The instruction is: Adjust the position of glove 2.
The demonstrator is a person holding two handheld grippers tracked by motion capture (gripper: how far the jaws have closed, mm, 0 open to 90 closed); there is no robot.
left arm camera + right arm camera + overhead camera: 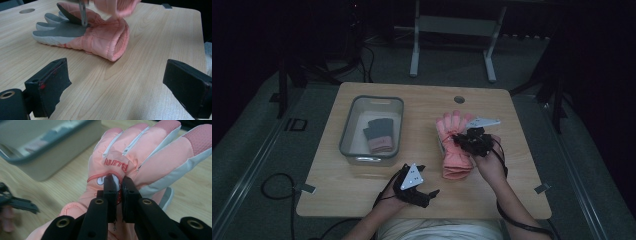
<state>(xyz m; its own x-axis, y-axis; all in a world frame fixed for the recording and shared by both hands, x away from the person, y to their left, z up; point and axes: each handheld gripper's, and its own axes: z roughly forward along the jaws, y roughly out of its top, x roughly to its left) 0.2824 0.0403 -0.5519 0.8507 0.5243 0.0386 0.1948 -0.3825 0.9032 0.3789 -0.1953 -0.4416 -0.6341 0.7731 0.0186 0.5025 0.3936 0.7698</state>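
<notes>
A pink glove (pixel 140 157) is being held by the right gripper (pixel 119 181), whose fingers (pixel 110 187) are clenched on a pinch of fabric at the back of the hand, just below the printed lettering. It is being carried over a second pink glove (pixel 100 37), which is lying flat on the bench (pixel 422 175) toward the right edge, cuff pointing at the near edge, grey palm turned up in the left gripper view. The two are being seen stacked in the high view (pixel 455 145), right of the grey bin (pixel 371 157).

The bin is standing toward the left edge, and a dark pair of gloves (pixel 378 135) is lying inside it.

The left gripper (pixel 424 192) is being rested near the near edge, its fingers (pixel 50 85) released and spread wide, nothing between them.

Handling is being judged as follows: the glove looks padded, soft and light; it is expected to droop and fold around any single pinch, so cuff and fingers will be swinging. The shell looks smooth, probably a little slippery, so a thin pinch may be creeping out. A firmer hold is being judged likely at the thick quilted cuff (pixel 117 40) or across the back panel, where layers bunch. Nothing fragile is being noted
</notes>
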